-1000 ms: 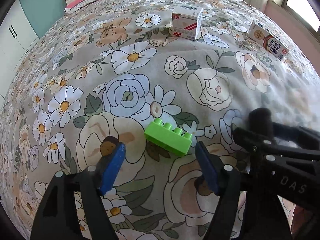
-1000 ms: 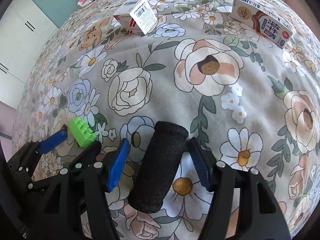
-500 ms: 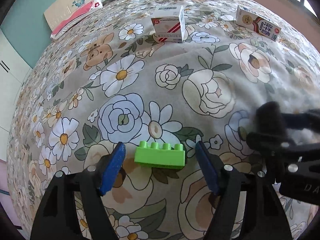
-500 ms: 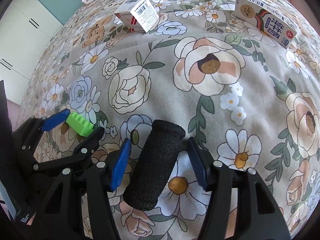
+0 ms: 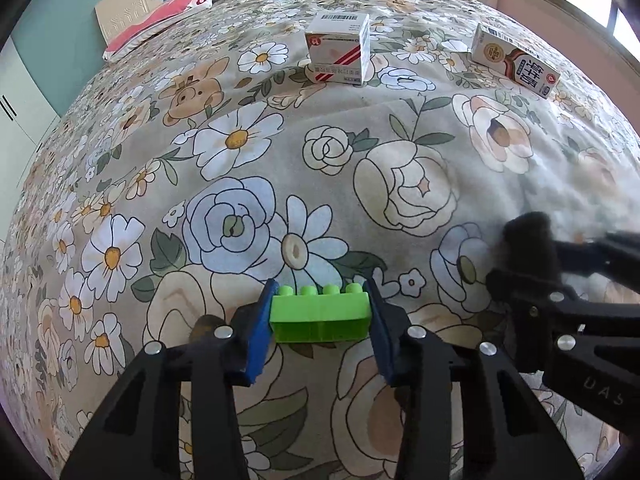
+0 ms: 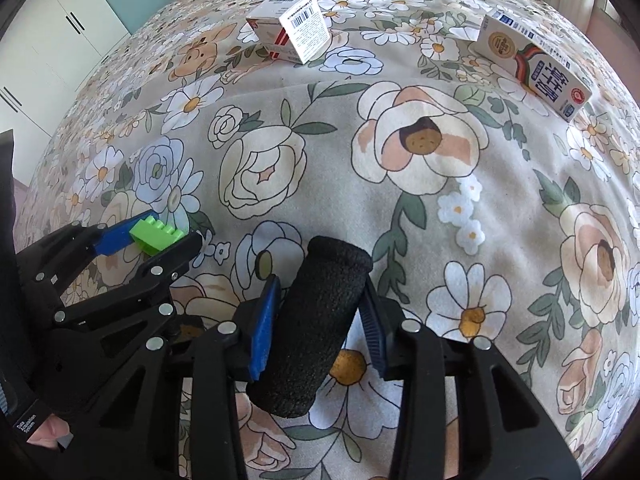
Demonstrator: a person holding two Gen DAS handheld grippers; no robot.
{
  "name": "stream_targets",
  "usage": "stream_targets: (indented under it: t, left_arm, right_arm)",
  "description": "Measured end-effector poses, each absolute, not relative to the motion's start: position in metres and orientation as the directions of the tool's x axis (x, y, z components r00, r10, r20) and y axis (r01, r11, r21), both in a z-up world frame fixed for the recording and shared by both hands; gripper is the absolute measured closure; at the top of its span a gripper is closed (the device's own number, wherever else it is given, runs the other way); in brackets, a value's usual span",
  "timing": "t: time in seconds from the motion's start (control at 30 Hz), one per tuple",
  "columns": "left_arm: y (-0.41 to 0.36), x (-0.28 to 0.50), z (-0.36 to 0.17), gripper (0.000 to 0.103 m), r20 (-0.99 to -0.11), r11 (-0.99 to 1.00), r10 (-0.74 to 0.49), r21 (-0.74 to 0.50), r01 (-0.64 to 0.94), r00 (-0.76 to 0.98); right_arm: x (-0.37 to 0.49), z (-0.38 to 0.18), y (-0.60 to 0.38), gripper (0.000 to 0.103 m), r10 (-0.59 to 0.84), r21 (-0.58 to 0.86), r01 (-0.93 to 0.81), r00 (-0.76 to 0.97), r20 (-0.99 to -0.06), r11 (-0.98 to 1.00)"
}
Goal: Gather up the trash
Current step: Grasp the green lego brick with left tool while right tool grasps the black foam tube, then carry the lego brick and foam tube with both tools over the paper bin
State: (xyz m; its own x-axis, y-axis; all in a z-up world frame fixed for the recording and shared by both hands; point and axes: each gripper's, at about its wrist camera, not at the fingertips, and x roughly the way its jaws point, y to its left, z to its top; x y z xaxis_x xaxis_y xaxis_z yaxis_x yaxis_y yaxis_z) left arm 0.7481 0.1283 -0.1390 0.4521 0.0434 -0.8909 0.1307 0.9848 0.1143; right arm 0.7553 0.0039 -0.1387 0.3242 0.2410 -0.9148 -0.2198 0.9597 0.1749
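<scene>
Where the floral bedspread [image 5: 248,148] fills both views, two cartons lie well beyond either pair of jaws: a white milk carton [image 6: 534,66] far ahead and to the right, lying on its side, and a white and red box [image 5: 340,50] far ahead near the middle, standing with its barcode face up.

Nearer, the right gripper [image 6: 320,316] points steeply down at the bed with a black foam cylinder [image 6: 316,328] between its blue pads. The cylinder's long axis runs nearly along the fingers, its far end tipped slightly to the right, its near end reaching back past the pads toward the camera. The jaws are closing, and both pads look to be pressed against its sides, though the foam hides the right pad's face.

The left gripper [image 5: 320,316] holds the smallest thing, a green toy brick [image 5: 320,314]. Its long axis runs straight across from one pad to the other, studs pointing up and away from the camera. The jaws are closing on it, each pad flat against an end face. In the right wrist view the brick [image 6: 158,236] sits at the fingertips.
</scene>
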Motion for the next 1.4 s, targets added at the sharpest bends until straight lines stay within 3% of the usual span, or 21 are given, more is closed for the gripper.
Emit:
stream_targets:
  t: [0.27,0.63,1.0,1.4]
  left_arm:
    - [0.137,0.716,-0.098,0.058,-0.880,0.990,0.078,0.124,0.068,0.469]
    - [0.117,0.610,0.024,0.058,-0.823,0.986,0.068,0.141,0.086,0.565]
    - [0.083,0.459,0.126,0.058,-0.761,0.957,0.090,0.246,0.157,0.643]
    - [0.051,0.304,0.154,0.058,-0.729,0.921,0.068,0.308,0.238,0.681]
  right_arm:
    - [0.722,-0.099,-0.007,0.063,0.258,0.164,-0.278,0.345,-0.902,0.946]
    - [0.618,0.032,-0.030,0.063,0.269,0.057,-0.420,0.466,-0.843,0.906]
    - [0.458,0.159,-0.055,0.063,0.294,-0.121,-0.582,0.567,-0.769,0.804]
    - [0.299,0.195,-0.093,0.063,0.290,-0.241,-0.643,0.605,-0.742,0.727]
